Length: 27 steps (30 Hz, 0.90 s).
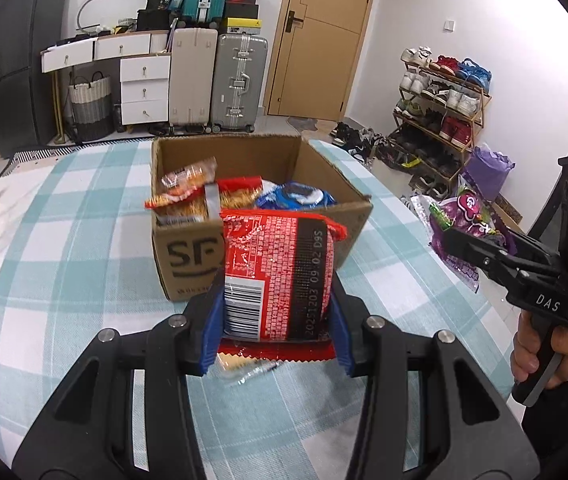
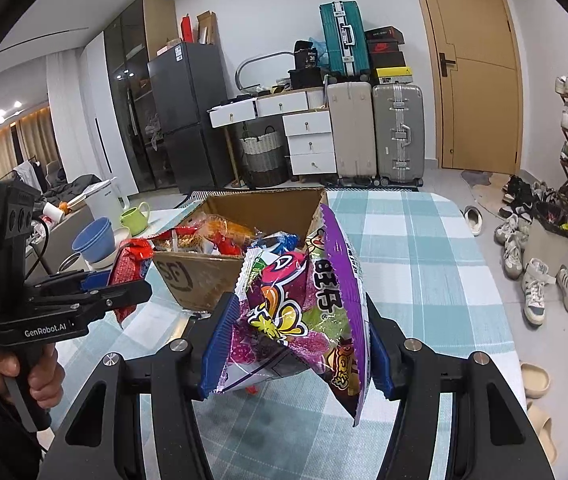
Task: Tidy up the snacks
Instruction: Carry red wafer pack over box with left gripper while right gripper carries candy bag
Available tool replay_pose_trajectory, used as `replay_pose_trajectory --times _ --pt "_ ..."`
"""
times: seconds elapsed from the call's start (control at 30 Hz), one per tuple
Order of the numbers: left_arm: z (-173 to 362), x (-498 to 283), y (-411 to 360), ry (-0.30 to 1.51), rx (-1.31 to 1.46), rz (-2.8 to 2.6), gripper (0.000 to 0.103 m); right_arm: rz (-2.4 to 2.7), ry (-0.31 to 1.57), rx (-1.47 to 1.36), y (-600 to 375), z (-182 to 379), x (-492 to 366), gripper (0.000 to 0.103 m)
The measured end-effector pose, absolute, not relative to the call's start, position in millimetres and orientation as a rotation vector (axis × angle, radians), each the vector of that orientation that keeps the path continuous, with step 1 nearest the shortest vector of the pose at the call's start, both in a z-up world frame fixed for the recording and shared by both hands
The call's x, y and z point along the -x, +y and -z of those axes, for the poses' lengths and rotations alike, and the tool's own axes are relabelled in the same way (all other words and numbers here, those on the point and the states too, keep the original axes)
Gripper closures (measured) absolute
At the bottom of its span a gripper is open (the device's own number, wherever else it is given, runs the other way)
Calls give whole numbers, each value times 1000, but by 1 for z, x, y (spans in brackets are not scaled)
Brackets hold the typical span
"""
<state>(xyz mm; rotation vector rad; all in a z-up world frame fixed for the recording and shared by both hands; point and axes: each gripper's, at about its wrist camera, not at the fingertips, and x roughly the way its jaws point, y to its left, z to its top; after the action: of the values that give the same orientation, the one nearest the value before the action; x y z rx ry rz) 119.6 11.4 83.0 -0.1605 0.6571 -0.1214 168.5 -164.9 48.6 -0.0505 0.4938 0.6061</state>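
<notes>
left gripper (image 1: 278, 292): blue pads clamped on a red foil snack packet with barcode (image 1: 280, 276), held clear of the table, at 6 o'clock of the box
right gripper (image 2: 293, 340): jaws pinched narrow on a purple plastic candy bag (image 2: 303, 312), lifted, at 5 o'clock of the box
box: brown corrugated cardboard carton, open top (image 1: 188, 252), on the teal-and-white checked tablecloth (image 1: 64, 240)
box contents: orange noodle packs (image 1: 188, 196), blue cookie pack (image 1: 295, 198)

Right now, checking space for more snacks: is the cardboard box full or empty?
Partly full: the cardboard box holds several snack packets, with bare inner wall above them.
</notes>
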Motion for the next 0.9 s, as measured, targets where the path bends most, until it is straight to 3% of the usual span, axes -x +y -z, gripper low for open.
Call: replay_pose_trajectory --times 0.9 --pt "-125 -213 58 666 195 85 61 -621 516 47 -109 -82 -250 44"
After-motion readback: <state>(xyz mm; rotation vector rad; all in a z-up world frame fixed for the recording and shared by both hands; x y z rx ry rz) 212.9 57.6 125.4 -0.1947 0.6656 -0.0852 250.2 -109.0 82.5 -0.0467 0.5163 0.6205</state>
